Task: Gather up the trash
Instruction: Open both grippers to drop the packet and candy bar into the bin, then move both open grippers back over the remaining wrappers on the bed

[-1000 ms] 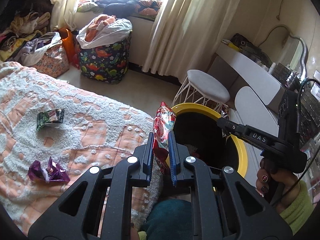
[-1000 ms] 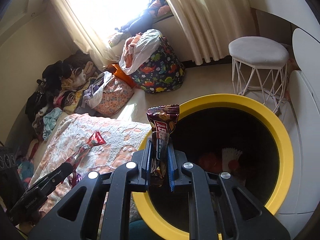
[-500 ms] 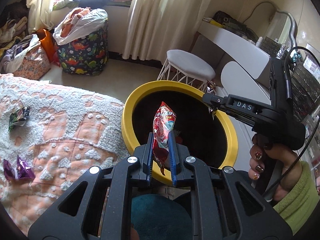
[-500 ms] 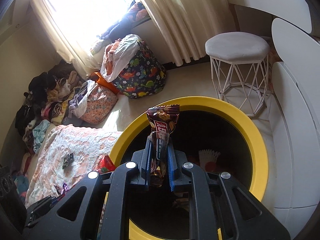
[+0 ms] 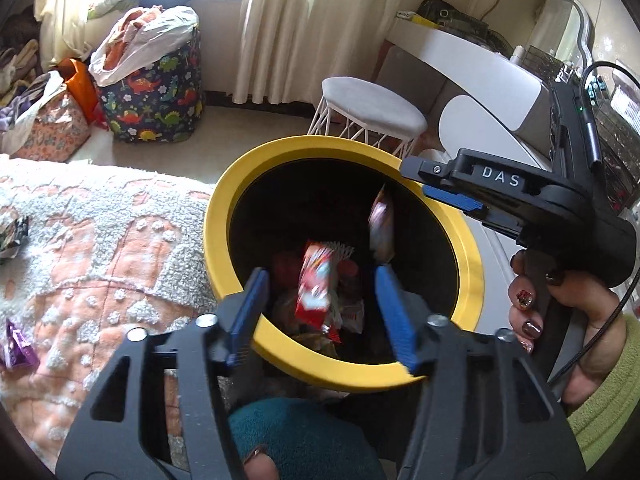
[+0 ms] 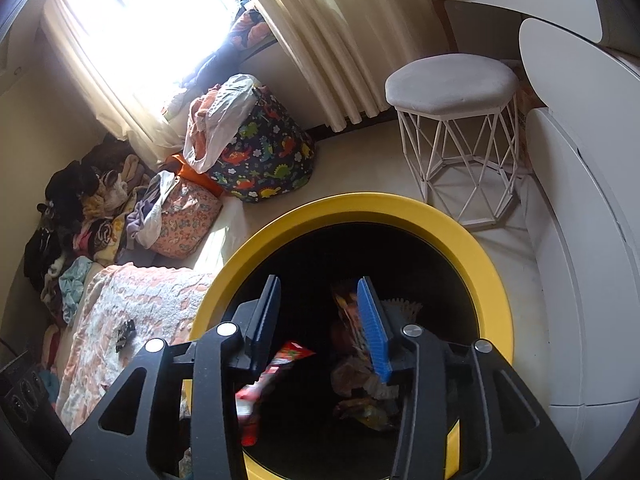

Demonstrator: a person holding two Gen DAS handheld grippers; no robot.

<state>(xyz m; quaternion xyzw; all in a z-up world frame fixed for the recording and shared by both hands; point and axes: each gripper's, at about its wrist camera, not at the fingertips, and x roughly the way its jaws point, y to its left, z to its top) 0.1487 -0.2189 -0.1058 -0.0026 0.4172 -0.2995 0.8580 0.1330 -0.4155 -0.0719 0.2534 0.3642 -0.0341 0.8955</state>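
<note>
The step in hand is the release of trash into the yellow-rimmed bin (image 5: 466, 248), which stands just beside the near edge of the bed (image 5: 100, 248). The left gripper (image 5: 320, 312) is over the bin's near rim; its jaws have just been opening and now stand apart, and the red wrapper (image 5: 316, 284) between them is blurred and touches neither pad, so it is judged to be falling. The right gripper (image 6: 316, 320) is likewise over the bin mouth, its jaws just opened, with nothing pressed between them; a pale wrapper (image 5: 380, 224), blurred below it in the left view, is probably its released piece. Remaining trash lies on the bed: a dark wrapper (image 5: 12, 236) at the left edge and a purple wrapper (image 5: 18, 344) nearer. The next move calls for carrying both grippers left to these. Both bed wrappers are cut off by the frame edge, and the bin's contents are dark and hard to separate.
</note>
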